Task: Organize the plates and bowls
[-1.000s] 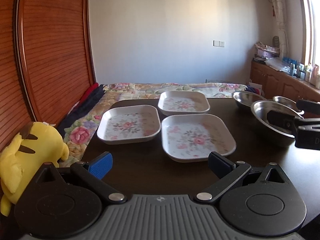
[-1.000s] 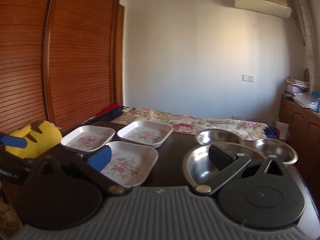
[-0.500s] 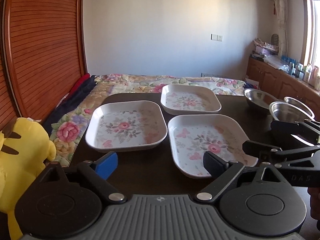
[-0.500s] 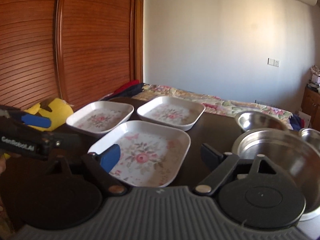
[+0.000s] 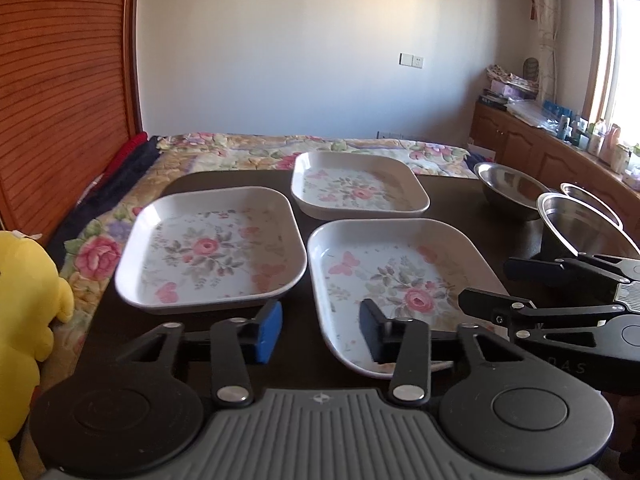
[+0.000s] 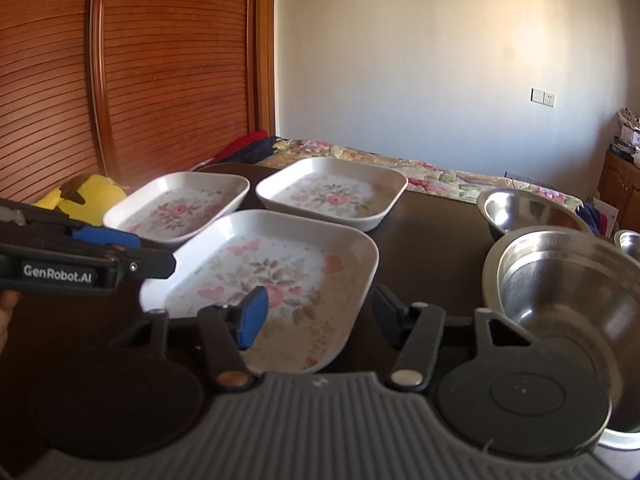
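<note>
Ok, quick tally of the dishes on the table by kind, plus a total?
Floral square plates: 3 (near, left, far).
Steel bowls: 3 (nearest, behind it, right edge).
Total: 6.

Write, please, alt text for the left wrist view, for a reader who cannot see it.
The left gripper, its jaws closing, reaches toward the near rim of the nearest floral plate, one of three square plates on a dark table. The right gripper enters from the right, in front of steel bowls. A yellow plush toy sits at the left.
</note>
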